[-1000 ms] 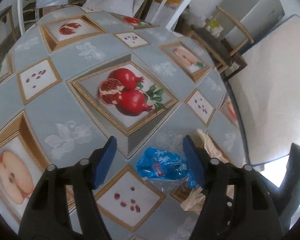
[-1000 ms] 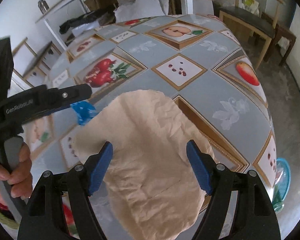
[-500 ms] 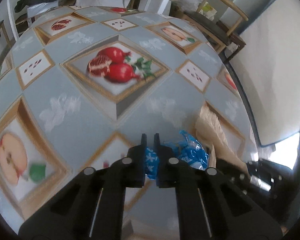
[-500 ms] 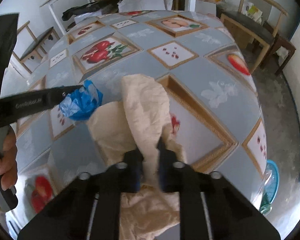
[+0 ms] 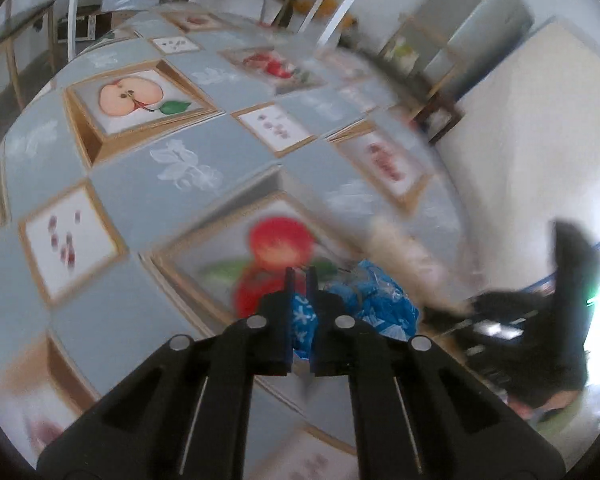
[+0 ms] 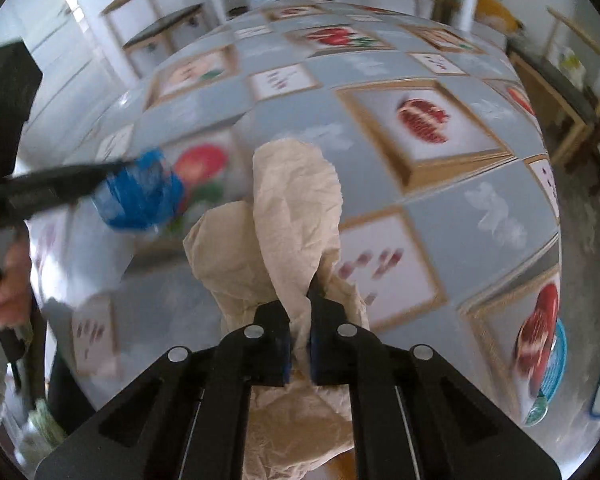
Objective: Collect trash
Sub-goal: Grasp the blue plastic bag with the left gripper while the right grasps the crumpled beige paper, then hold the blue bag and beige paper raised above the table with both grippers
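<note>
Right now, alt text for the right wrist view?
The right gripper is shut on a crumpled beige paper above a fruit-print tablecloth. At left, the left gripper holds a blue wrapper.

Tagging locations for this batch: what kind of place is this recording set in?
Probably a lived-in home, perhaps a cluttered dining or spare room: a table under a fruit-print tablecloth, wooden chairs, and a mattress leaning upright.
</note>
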The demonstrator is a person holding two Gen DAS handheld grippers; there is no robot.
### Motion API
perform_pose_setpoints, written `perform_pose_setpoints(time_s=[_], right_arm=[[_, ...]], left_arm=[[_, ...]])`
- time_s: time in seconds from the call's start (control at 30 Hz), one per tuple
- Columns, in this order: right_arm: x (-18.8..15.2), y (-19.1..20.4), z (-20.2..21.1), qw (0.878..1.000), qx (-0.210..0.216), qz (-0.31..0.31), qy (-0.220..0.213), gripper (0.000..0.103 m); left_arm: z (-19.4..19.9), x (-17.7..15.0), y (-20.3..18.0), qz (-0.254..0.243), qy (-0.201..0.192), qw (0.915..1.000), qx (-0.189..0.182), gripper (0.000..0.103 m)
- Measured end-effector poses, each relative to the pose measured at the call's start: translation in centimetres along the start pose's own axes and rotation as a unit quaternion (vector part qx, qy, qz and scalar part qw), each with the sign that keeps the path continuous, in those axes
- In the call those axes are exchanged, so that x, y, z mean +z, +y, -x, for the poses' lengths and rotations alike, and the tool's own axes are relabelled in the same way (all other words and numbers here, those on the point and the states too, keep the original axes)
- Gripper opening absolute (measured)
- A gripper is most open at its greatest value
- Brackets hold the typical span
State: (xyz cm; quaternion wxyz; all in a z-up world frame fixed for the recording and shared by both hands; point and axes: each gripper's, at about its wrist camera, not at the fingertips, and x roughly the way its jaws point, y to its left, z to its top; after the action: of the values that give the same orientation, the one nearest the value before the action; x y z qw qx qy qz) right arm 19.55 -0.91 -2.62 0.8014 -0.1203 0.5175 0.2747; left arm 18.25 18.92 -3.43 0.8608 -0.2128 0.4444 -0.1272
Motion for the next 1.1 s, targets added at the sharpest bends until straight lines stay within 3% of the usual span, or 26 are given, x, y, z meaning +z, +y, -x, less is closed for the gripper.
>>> perform_pose_setpoints(time_s=[0.1,0.2,0.27,0.37,0.47,0.7,0.77,0.9,1.0,1.1], right_arm=[[-1.2,1.1,0.5,1.000,0.010,0.018,-0.004,0.008],[-1.8,0.8,1.3,1.000,0.016,0.000,0.000,0.016],[-2.6,-0.1,2.8,0.999,0.021,-0.024,-0.014,0.037],[-3.9,-1.1,5.1,0.998,0.029,-0.031,-0.046,0.056],[-4.4,-1.7,5.5,0.998,0.028,-0.022,-0.052,0.065],[-4.1,-0.9,1.9,0.999,0.044,-0.004,-0.010,0.069],[-4.0,0.0,1.5,0.999,0.034,0.015,-0.015,0.074],[-4.2,1.4,1.1,0.999,-0.006,0.051,-0.017,0.073],[-4.6,2.0,1.2,0.998,-0.011,0.057,-0.019,0.070],[-4.9,2.2,1.6,0.998,-0.012,0.051,-0.019,0.059]], left_arm=[[0.8,-1.3,-1.3,0.006,-0.015,0.9992,-0.037,0.004],[-0.4,-2.2,-2.5,-0.011,0.001,0.9998,-0.017,0.004],[-1.4,-2.8,-3.0,-0.025,0.010,0.9996,0.003,0.004],[-2.2,-3.3,-2.8,-0.026,0.021,0.9994,0.009,0.003],[-2.5,-3.5,-2.4,-0.027,0.023,0.9993,0.011,0.004],[-0.2,-3.2,-1.9,-0.013,-0.013,0.9998,0.004,0.004],[0.6,-3.1,-1.6,-0.006,-0.021,0.9997,0.006,0.004],[1.4,-3.7,-1.2,0.001,-0.029,0.9995,0.014,0.004],[1.6,-4.1,-0.8,0.007,-0.032,0.9991,0.025,0.004],[1.5,-4.5,-0.7,0.010,-0.034,0.9988,0.035,0.004]])
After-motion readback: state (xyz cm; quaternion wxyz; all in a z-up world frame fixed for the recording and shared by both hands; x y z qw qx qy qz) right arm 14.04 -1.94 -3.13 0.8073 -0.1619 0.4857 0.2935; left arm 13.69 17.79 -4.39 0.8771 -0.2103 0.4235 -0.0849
